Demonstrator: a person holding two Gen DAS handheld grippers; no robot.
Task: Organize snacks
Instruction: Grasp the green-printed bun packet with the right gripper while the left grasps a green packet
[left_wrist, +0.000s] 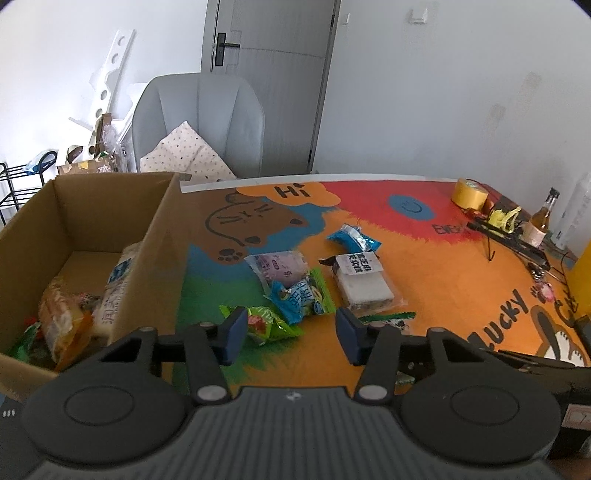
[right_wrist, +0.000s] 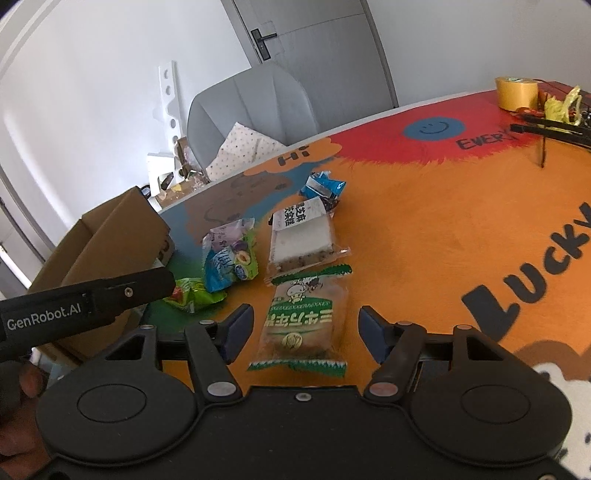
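Observation:
A cardboard box (left_wrist: 155, 236) stands at the table's left and holds several snack packs (left_wrist: 62, 321). Loose snacks lie on the mat: a green pack (left_wrist: 269, 325), a blue pack (left_wrist: 299, 299), a purple pack (left_wrist: 280, 267), a white cake bar (left_wrist: 360, 282) and a small blue pack (left_wrist: 352, 238). My left gripper (left_wrist: 291, 334) is open and empty above the green pack. My right gripper (right_wrist: 306, 328) is open, its jaws on either side of a green-and-white bread pack (right_wrist: 303, 325) lying on the mat. The box also shows in the right wrist view (right_wrist: 110, 236).
A yellow tape roll (left_wrist: 469, 194), a bottle (left_wrist: 545, 214), cables and small tools sit at the table's far right. A grey chair (left_wrist: 199, 122) with a cushion stands behind the table. The left gripper's body (right_wrist: 85, 306) crosses the right wrist view at left.

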